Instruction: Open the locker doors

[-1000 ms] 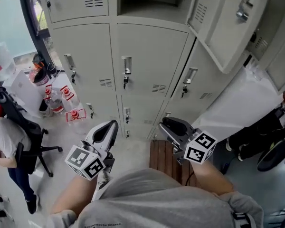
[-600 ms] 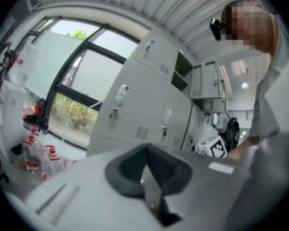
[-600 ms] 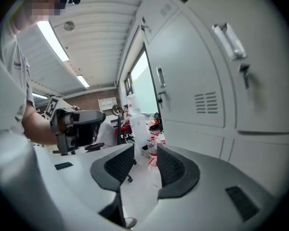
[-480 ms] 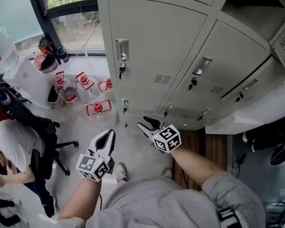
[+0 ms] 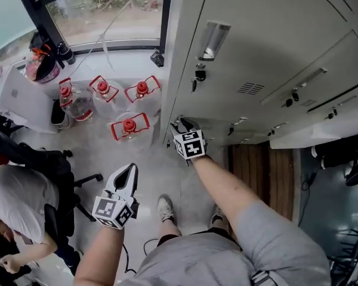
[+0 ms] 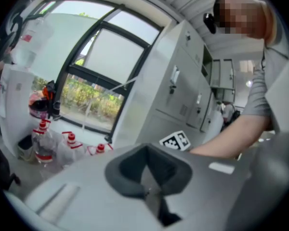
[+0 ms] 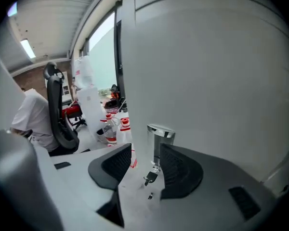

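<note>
The right gripper [image 5: 180, 124], its jaws just opened wide, faces the far left locker door [image 7: 216, 71] with the handle [image 7: 160, 137] untouched in the gap, while the left gripper [image 5: 129, 170] hangs closed and empty, nearer.

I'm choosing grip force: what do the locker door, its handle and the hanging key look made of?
Locker door: probably painted sheet metal, pale grey and matte, smooth and flat. Handle: looks like chromed or polished metal, from its bright reflections. Key: small and dark, likely metal; too small to be sure.
</note>
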A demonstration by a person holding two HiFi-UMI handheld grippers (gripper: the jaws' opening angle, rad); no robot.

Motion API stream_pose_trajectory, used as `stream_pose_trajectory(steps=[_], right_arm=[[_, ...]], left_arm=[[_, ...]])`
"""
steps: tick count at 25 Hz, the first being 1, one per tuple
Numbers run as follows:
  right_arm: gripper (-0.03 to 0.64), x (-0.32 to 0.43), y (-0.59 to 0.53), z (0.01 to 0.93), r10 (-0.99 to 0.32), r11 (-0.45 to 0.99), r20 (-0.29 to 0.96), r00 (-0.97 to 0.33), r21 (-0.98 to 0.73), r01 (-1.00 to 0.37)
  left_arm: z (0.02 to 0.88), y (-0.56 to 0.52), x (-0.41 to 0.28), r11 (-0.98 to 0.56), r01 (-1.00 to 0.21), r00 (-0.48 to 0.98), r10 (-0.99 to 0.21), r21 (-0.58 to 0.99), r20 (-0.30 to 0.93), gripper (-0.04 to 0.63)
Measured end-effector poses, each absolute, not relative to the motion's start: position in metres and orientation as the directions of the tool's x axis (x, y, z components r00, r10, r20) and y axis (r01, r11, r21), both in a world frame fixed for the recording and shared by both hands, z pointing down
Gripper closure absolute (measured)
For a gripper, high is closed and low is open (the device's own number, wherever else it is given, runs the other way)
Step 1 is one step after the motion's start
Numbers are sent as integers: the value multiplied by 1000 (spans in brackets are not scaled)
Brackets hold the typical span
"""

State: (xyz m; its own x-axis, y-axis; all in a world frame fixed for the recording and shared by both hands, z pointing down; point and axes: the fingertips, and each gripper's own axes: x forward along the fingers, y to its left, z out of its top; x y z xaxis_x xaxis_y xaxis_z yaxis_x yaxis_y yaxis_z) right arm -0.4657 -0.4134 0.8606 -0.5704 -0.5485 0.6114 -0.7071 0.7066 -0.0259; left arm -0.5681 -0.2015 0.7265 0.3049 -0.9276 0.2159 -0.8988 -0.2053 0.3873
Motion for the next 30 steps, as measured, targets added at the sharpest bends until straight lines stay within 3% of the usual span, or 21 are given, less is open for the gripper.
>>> stream_pose_trajectory(steps=[9,17,23,30], right_arm=[[442,-488,-432,879,-596,617,616,-515,-60,-785],[442,-470,-373,880,-474,775,637,-609,-28,-632],[442,-389,-280,877,-379,850,599,-706,-77,-522],[463,-248,-253,878,-302,857,632,-714,-148,-493]], left_arm=[[753,-186,-572,-219,-885,337,-910,411,242,591],[747,-183,-535,-236,-881,355,-903,410,242,591],[738,-180,-472,-248,-894,359,-894,373,267,591],[719,-167,-373,-191,-912,298,-917,364,266,591]])
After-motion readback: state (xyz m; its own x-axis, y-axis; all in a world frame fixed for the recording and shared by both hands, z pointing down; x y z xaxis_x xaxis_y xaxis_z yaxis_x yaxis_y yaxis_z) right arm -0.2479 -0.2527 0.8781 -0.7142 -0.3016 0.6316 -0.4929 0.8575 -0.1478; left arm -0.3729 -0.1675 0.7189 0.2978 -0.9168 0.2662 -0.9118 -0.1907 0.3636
